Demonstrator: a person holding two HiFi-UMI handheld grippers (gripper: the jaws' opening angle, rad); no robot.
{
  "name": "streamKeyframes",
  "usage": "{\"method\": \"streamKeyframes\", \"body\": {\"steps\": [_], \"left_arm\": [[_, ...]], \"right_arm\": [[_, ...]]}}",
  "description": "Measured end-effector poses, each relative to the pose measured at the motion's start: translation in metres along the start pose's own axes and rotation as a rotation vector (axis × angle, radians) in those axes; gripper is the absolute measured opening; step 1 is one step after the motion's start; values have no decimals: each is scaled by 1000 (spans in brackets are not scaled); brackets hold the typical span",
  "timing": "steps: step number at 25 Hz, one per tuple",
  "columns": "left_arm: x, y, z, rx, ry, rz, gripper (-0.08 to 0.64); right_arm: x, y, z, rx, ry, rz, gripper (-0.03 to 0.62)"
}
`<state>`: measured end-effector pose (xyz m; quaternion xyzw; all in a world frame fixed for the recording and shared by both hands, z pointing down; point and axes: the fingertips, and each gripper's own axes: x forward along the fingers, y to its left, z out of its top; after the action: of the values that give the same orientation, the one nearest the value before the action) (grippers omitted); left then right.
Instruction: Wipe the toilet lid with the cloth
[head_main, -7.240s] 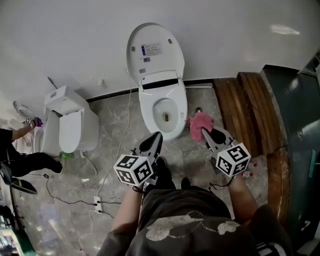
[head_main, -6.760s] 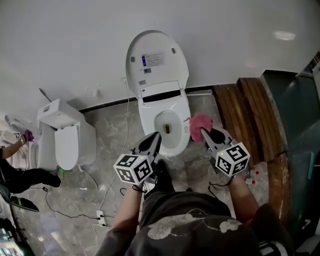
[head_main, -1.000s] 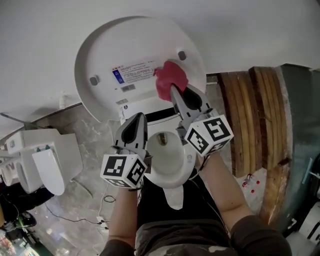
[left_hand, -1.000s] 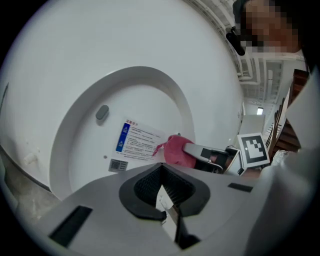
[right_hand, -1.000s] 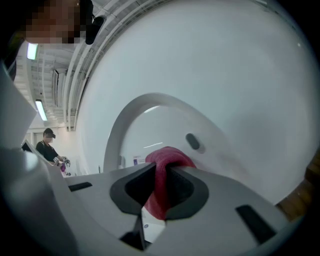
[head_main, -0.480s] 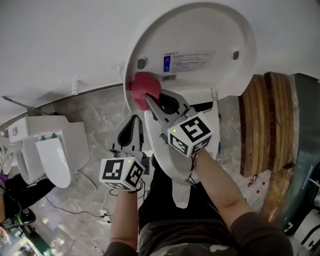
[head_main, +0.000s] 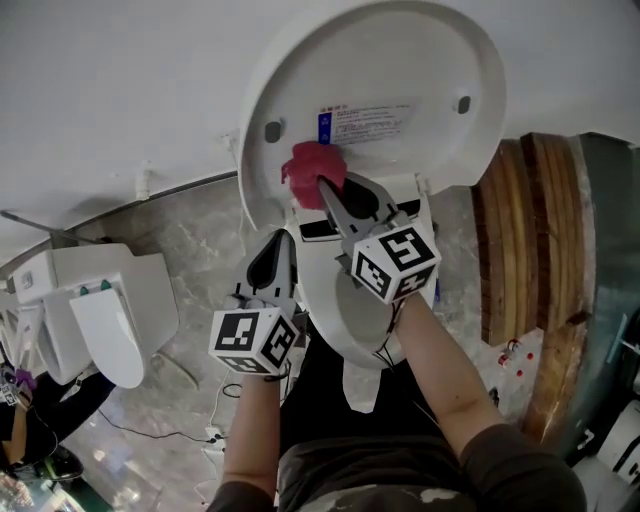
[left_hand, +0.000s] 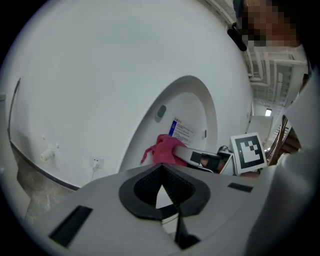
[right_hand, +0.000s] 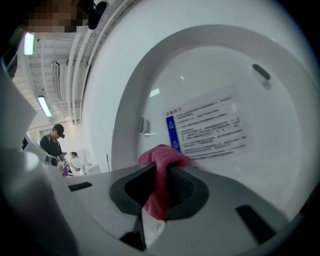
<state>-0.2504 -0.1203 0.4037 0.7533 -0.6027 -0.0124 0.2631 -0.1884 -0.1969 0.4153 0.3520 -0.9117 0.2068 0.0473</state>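
Observation:
The white toilet lid (head_main: 400, 60) stands raised against the wall, its inner face with a printed label (head_main: 365, 122) toward me. My right gripper (head_main: 326, 185) is shut on a pink cloth (head_main: 314, 164) and holds it against the lid's lower left part, just left of the label; the cloth (right_hand: 165, 156) bunches at the jaw tips in the right gripper view. My left gripper (head_main: 276, 252) is shut and holds nothing, lower and to the left, beside the toilet bowl (head_main: 345, 320). From the left gripper view the cloth (left_hand: 162, 149) shows on the lid (left_hand: 185, 107).
A second white toilet (head_main: 95, 310) stands on the marble floor (head_main: 190, 240) at the left. Wooden planks (head_main: 525, 240) lie to the right of the toilet. A cable runs over the floor. People stand in the far background (right_hand: 52, 142).
Since half a second ago the right gripper with the cloth has slid a little to the right across the lid's lower left. A second ago it was at the lid's right side.

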Motion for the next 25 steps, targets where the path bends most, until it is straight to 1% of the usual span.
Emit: {"method": "streamKeyframes", "body": {"steps": [4,10,13,15,20,23,25], "left_arm": [[19,-29,-3,20,19,-26,6],[47,-71,-12,33,34,-34,6],[61,-95,-18,47,41,-41,6],[68,-110,-23,54,46,-47,6],[77,-133,-38,46,61,-54,6],[75,-130,-41,38,59,-42,6],[71,-121,-41,27,52,-25,6]], "right_arm": [[-33,-51,6,38,-14,-87,49],[-85,-126,20,83,-58,-200,49],[-110,-160,23,132,-84,-241,49],[-123,-175,25,168,-102,-252,49],[-135,-189,22,168,-91,-250,49],[-135,-184,18,155,-73,-235,49],[-128,-170,13,134,-48,-203,49]]}}
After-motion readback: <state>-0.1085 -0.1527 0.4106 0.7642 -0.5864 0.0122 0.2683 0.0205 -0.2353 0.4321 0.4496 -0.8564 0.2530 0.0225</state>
